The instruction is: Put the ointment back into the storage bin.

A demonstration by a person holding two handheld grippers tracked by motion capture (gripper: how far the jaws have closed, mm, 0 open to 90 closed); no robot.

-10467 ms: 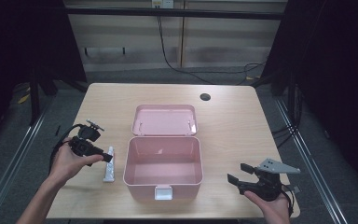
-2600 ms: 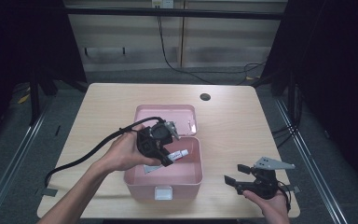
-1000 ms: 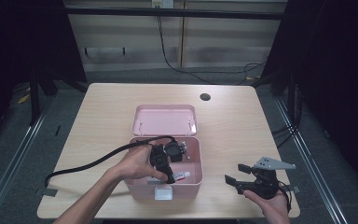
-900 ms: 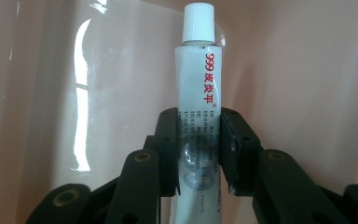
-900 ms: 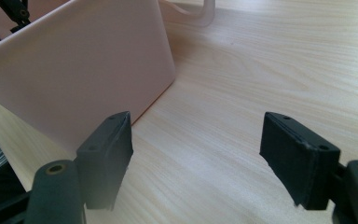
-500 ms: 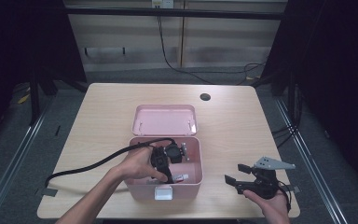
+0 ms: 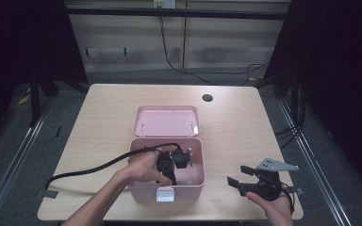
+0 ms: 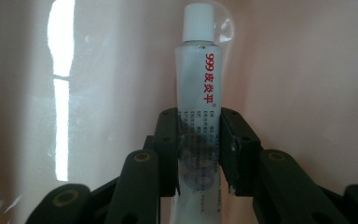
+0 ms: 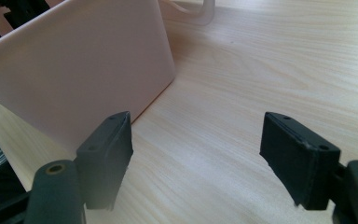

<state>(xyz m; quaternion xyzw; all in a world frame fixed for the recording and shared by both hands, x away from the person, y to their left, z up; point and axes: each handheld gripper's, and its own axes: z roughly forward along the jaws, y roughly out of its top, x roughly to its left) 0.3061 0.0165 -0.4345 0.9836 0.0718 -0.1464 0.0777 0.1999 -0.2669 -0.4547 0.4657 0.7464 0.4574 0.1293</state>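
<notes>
Pink plastic box [image 7: 167, 188] sits open near the front of the wooden table [image 7: 103, 113], its lid [image 7: 166, 121] tipped back behind it. The left gripper [image 7: 169, 165] is down inside the box, jaws clamped on a white ointment tube [image 8: 197, 102] with a ribbed white cap and red lettering; in the left gripper view the tube stands between the two black pads, cap toward the pink inner wall, and both pads press its sides. About ten seconds earlier that tube lay on the table just left of the box, with the left gripper beside it. A couple of seconds back the gripper carried it above the box; since then the hand has sunk lower into the box, and the black cable [image 7: 85, 169] trails off over the left rim. The right gripper [image 7: 245, 181] rests at the front right of the table, where it was in every earlier picture, jaws wide apart and holding nothing, the box's outer wall [image 9: 74, 74] near its left jaw.
</notes>
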